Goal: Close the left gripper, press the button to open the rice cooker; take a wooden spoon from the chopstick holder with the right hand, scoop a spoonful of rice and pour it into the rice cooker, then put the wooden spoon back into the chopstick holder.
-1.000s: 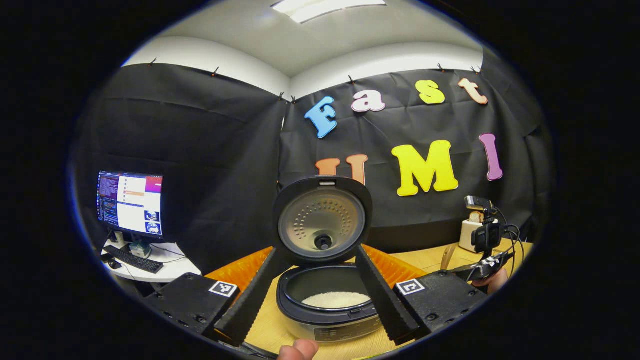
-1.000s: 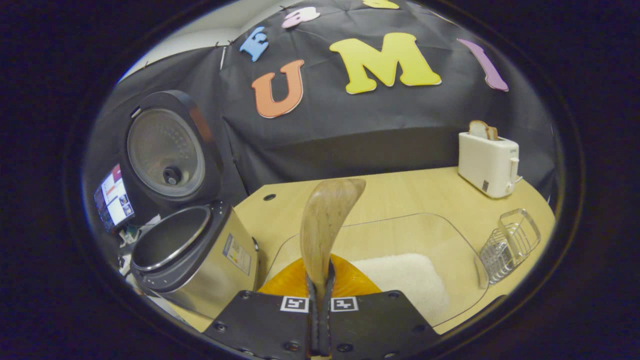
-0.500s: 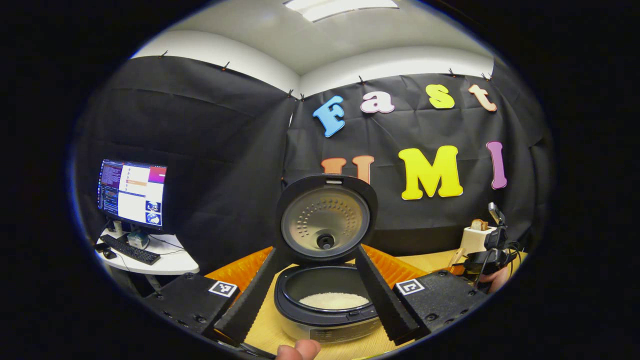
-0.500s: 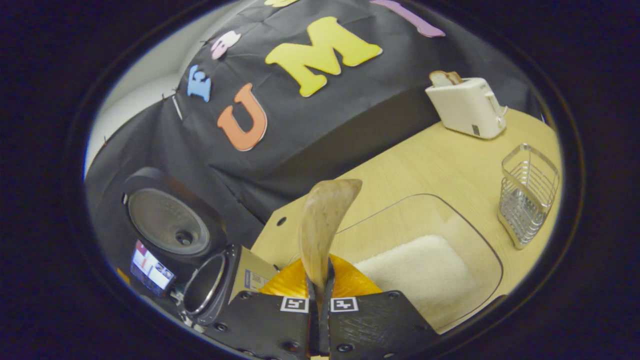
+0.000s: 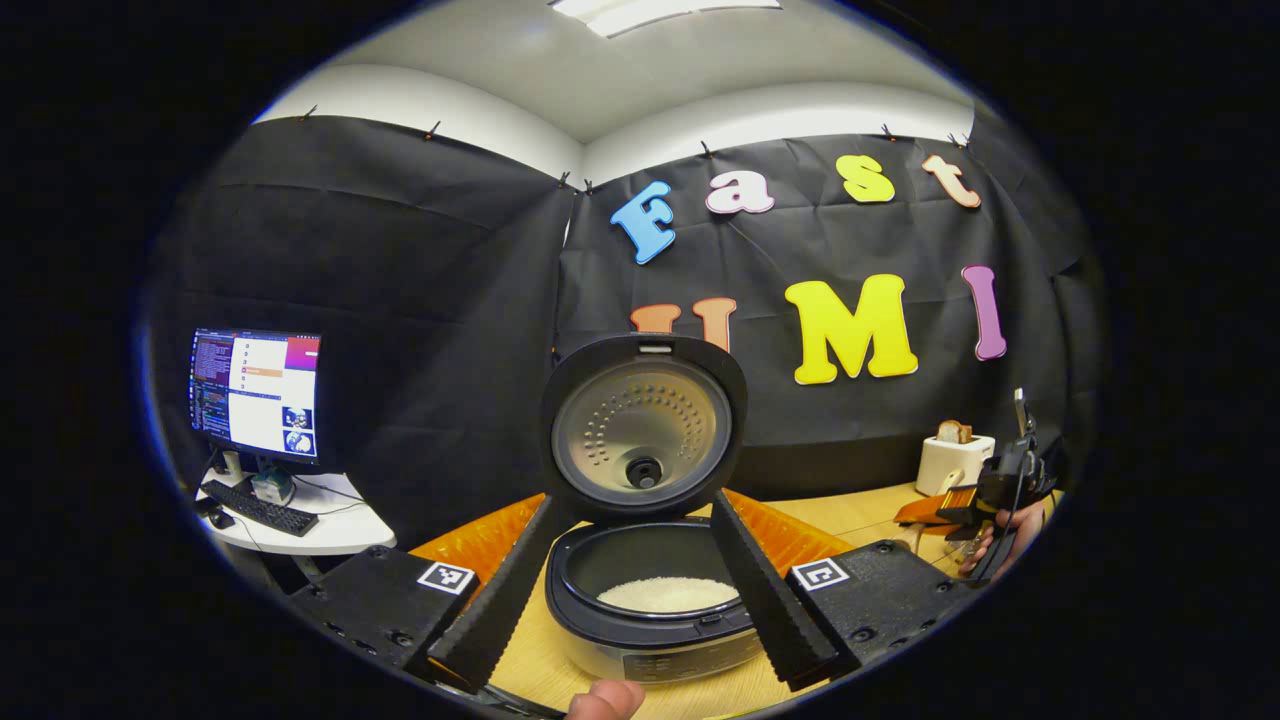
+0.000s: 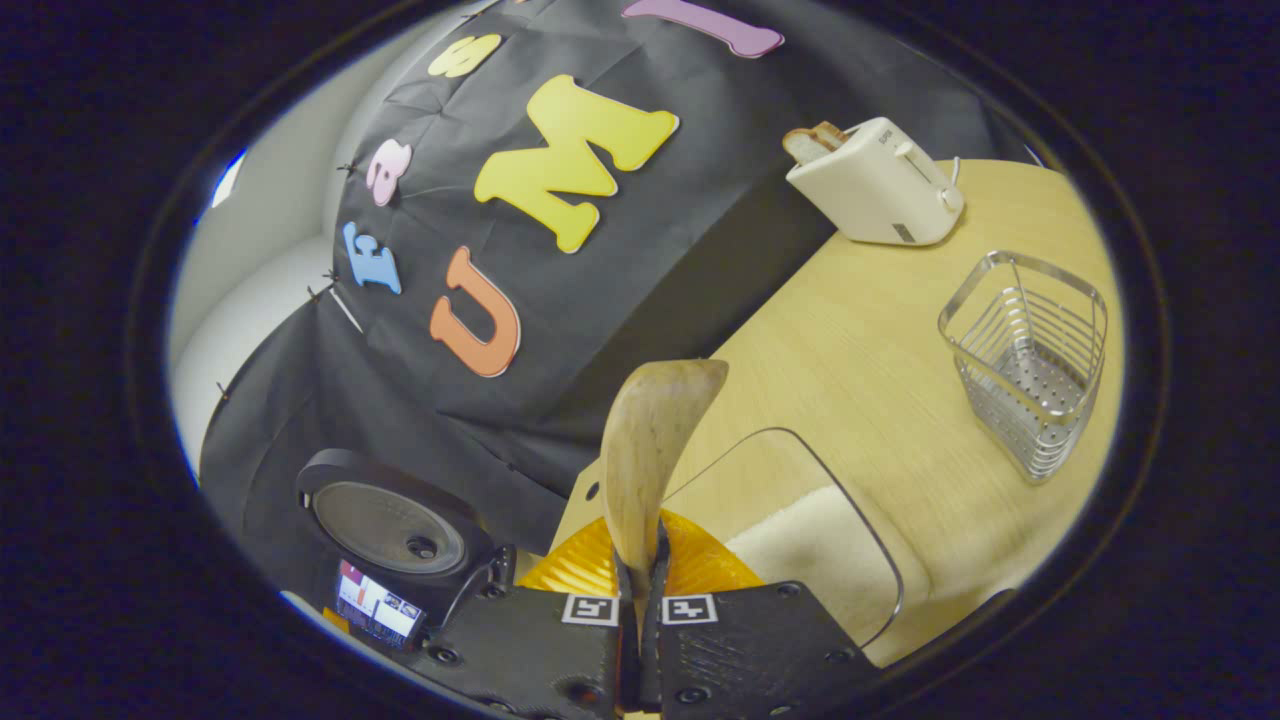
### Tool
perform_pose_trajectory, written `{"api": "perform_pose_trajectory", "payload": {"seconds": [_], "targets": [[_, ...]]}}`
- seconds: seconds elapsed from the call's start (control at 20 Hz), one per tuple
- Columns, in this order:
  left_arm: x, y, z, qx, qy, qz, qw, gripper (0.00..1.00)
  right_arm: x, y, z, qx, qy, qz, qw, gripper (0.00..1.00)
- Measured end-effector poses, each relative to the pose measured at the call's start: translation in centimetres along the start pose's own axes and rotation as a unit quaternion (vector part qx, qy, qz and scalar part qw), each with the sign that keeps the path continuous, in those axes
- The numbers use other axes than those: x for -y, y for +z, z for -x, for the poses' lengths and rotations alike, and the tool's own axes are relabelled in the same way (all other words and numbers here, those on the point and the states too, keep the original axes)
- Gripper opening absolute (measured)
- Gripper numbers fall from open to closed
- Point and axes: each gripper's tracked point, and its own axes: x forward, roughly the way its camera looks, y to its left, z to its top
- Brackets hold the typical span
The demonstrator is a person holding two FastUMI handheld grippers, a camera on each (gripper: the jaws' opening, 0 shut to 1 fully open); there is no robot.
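Chopstick holder (image 6: 1030, 360) stands empty at two o'clock from the right gripper (image 6: 640, 590), clenched on the wooden spoon (image 6: 650, 450); left gripper (image 5: 630, 590) gapes.

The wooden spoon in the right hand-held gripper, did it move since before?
Yes. The brown wooden spoon has swung right, away from the black-lidded silver rice cooker toward the silver wire chopstick holder, and the view has tilted.

Rice cooker (image 5: 650, 590) stands lid-up between the left gripper's (image 5: 630, 610) fingers, rice inside — wooden spoon (image 6: 648, 450) clamped in the right gripper (image 6: 640, 600), empty wire chopstick holder (image 6: 1030, 360) ahead-right.
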Motion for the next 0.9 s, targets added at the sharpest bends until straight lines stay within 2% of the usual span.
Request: {"api": "perform_pose_trajectory", "payload": {"seconds": [0.3, 0.6, 0.75, 0.9], "targets": [[-1.4, -0.1, 0.0, -0.002, 0.015, -0.017, 1.0, 0.99, -3.2, 1.7, 0.6, 0.014, 0.029, -0.002, 0.999, 0.01], [-4.3, -0.5, 0.3, -0.009, 0.043, -0.033, 0.998, 0.99, -12.2, 1.2, -0.2, 0.013, 0.097, 0.011, 0.995, 0.01], [-5.3, -1.1, 0.3, -0.017, 0.054, -0.031, 0.998, 0.99, -16.7, -0.2, -1.5, 0.008, 0.124, 0.04, 0.991, 0.01], [-5.9, -1.3, 0.2, -0.021, 0.058, -0.027, 0.998, 0.99, -19.8, -2.9, -3.0, -0.01, 0.136, 0.094, 0.986, 0.01]]}}
